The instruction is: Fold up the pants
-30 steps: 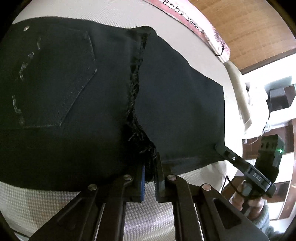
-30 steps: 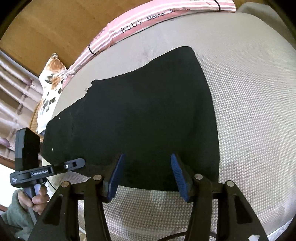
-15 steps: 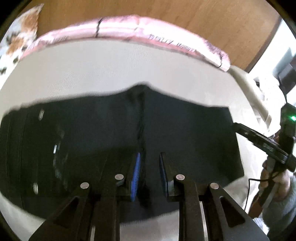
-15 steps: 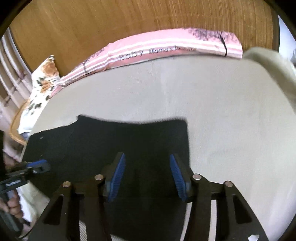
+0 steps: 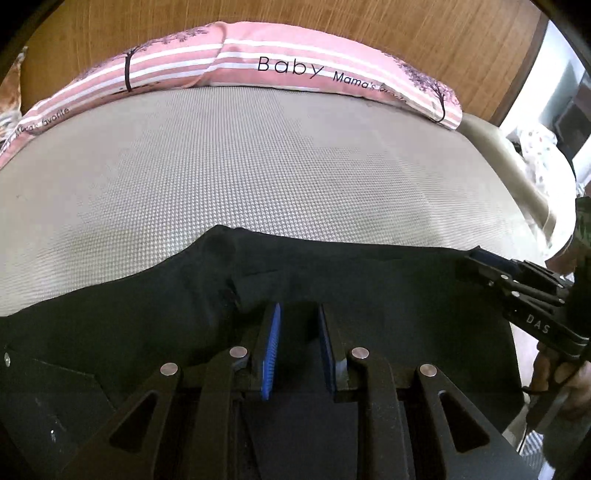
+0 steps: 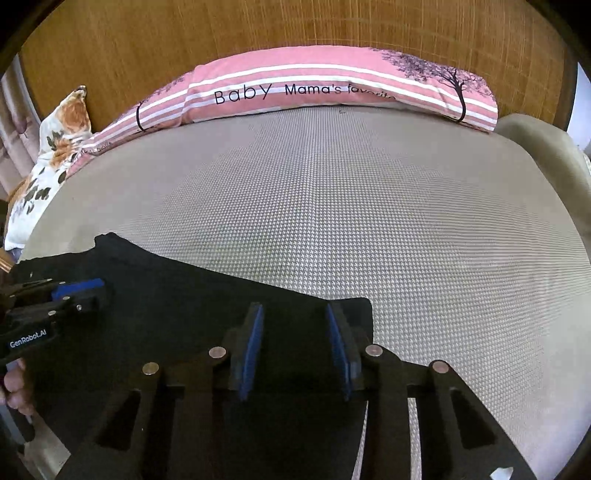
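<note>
Black pants (image 5: 388, 280) lie flat on the grey mattress, along its near edge; they also show in the right wrist view (image 6: 177, 306). My left gripper (image 5: 297, 325) is open above the pants near the crotch seam, holding nothing. My right gripper (image 6: 295, 332) is open wider above the leg end of the pants, holding nothing. Each gripper shows in the other's view: the right gripper (image 5: 484, 260) at the pants' right edge, the left gripper (image 6: 79, 290) over the waist part.
The grey textured mattress (image 6: 351, 206) stretches ahead. A pink striped "Baby" pillow (image 6: 314, 88) lies along the wooden headboard (image 6: 258, 33). A floral pillow (image 6: 55, 147) sits at the far left. The bed's right edge (image 5: 517, 173) drops off beside a padded rail.
The left gripper has let go of the pants and opened. Both grippers have pulled back and tilted up, so the pants now lie low in both views.
</note>
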`<act>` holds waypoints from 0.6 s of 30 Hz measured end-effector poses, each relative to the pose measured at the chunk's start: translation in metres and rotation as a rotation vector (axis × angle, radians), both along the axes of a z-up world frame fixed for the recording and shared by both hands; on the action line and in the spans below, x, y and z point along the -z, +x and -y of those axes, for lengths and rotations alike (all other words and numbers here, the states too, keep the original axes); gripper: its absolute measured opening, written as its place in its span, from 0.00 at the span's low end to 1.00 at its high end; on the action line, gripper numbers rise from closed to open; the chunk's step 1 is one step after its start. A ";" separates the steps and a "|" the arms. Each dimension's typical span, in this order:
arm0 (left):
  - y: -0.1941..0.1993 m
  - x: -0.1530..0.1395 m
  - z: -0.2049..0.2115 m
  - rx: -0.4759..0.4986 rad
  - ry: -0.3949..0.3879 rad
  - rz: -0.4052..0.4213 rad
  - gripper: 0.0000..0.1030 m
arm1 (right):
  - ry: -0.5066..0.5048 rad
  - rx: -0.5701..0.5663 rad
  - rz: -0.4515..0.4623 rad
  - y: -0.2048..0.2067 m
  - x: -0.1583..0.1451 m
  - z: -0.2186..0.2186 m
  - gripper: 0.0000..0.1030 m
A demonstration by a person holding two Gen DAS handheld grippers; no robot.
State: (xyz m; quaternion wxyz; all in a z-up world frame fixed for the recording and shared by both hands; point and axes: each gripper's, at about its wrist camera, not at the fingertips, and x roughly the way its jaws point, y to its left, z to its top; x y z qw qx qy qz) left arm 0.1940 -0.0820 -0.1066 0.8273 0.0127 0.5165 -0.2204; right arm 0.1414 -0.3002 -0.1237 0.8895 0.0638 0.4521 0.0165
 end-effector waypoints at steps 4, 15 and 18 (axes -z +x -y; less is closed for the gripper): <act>-0.003 -0.002 -0.001 0.020 0.012 0.008 0.22 | 0.028 0.008 -0.003 0.001 -0.001 0.002 0.32; -0.073 -0.006 -0.034 0.051 0.050 0.012 0.32 | 0.058 -0.009 -0.049 -0.068 0.005 -0.014 0.35; -0.096 -0.004 -0.049 0.049 0.049 0.020 0.32 | 0.033 -0.026 -0.062 -0.095 0.006 -0.023 0.36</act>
